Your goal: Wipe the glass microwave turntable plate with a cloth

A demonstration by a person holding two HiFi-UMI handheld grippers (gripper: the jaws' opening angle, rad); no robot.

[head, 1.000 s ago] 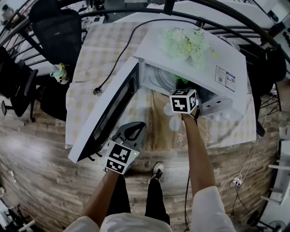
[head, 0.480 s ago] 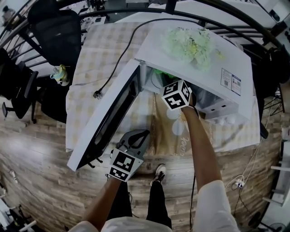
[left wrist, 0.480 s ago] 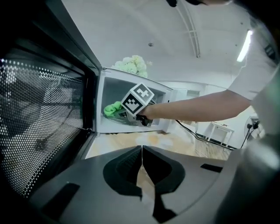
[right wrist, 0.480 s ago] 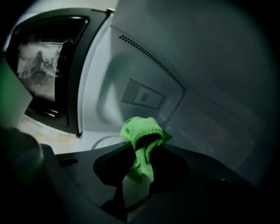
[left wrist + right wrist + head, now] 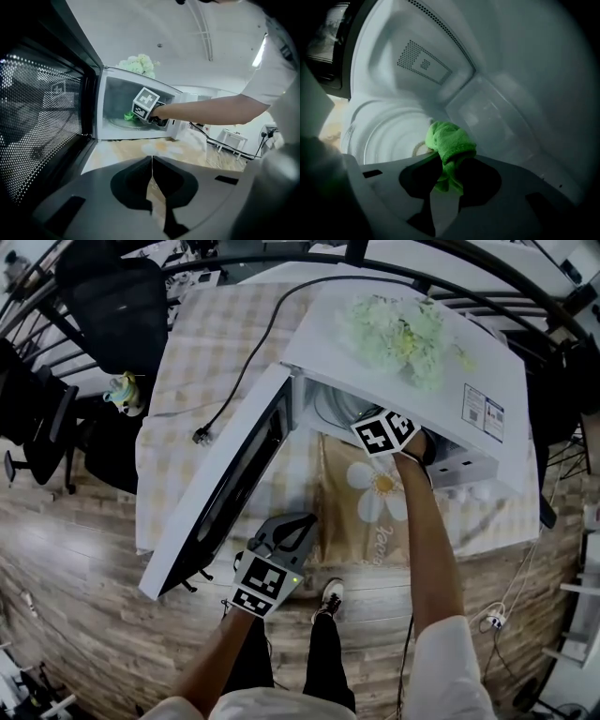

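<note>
The glass turntable plate (image 5: 386, 136) lies on the floor of the open microwave (image 5: 328, 343); the left gripper view shows it too (image 5: 117, 123). My right gripper (image 5: 447, 180) is inside the cavity, shut on a bunched green cloth (image 5: 450, 140) that rests near the plate's right rim. In the head view only its marker cube (image 5: 384, 432) shows at the cavity mouth. My left gripper (image 5: 284, 524) hangs in front of the table beside the open door (image 5: 225, 484), jaws shut with nothing in them (image 5: 151, 187).
White artificial flowers (image 5: 398, 329) sit on top of the microwave. A daisy-print mat (image 5: 375, 488) lies before it on the checked tablecloth (image 5: 216, 343). A black power cord with plug (image 5: 200, 432) trails left. Black chairs (image 5: 122, 296) stand beyond the table.
My right gripper swung left across the cavity, then back right and deeper in, so the green cloth no longer shows from the head. The left gripper sank slightly.
</note>
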